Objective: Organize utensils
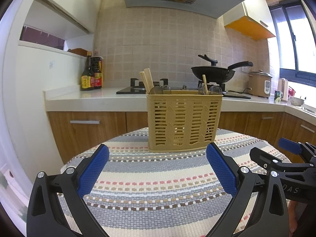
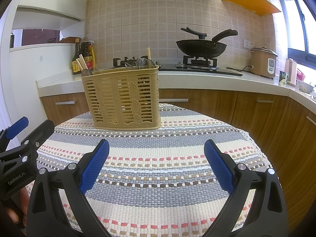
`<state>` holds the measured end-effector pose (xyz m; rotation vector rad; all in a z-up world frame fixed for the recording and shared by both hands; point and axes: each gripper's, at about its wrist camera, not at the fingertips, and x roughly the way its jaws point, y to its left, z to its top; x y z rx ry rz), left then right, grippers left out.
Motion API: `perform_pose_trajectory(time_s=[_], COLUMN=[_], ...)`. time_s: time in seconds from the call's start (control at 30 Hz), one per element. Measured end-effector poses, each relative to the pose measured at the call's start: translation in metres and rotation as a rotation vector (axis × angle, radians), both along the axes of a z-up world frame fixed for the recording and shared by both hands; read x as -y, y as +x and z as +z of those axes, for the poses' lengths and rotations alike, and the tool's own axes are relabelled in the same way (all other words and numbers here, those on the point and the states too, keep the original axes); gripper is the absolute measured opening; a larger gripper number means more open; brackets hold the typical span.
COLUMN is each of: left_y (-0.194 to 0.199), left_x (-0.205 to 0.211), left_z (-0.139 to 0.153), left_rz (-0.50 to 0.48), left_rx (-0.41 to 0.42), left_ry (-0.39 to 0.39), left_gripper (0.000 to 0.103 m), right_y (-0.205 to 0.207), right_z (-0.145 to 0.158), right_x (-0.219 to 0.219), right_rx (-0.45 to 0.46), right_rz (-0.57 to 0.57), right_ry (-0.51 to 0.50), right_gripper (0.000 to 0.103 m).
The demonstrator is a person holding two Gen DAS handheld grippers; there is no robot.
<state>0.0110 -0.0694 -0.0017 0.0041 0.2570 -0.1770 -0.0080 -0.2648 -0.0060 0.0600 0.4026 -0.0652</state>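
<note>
A tan plastic utensil basket [image 1: 183, 120] stands upright at the far side of a round table with a striped woven cloth [image 1: 158, 177]. Wooden chopsticks [image 1: 147, 81] and spoons [image 1: 214, 89] stick out of it. It also shows in the right wrist view [image 2: 122, 98], with chopsticks [image 2: 83, 64] at its left end. My left gripper [image 1: 158, 154] is open and empty, just in front of the basket. My right gripper [image 2: 156, 150] is open and empty, nearer than the basket. Each gripper shows at the edge of the other's view, the right one in the left wrist view [image 1: 276, 158] and the left one in the right wrist view [image 2: 19, 138].
Behind the table runs a kitchen counter [image 1: 94, 98] with a gas hob, a black wok [image 1: 214, 72], two sauce bottles [image 1: 91, 73], a rice cooker [image 1: 259, 84] and a mug [image 1: 278, 95]. Wooden cabinets [image 2: 217, 102] stand below.
</note>
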Motion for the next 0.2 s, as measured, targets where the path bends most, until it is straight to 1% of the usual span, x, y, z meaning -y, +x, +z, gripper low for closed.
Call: perform_pose_trajectory(time_s=[0.2], left_y=[0.0005], left_x=[-0.0009], left_z=[0.0005], left_rz=[0.001], left_rx=[-0.005], left_ry=[0.005], left_gripper=[0.096], right_y=[-0.0002], right_z=[-0.0003], right_x=[0.0003], right_rx=[-0.001], right_rz=[0.001], right_ry=[-0.002], right_gripper=[0.092])
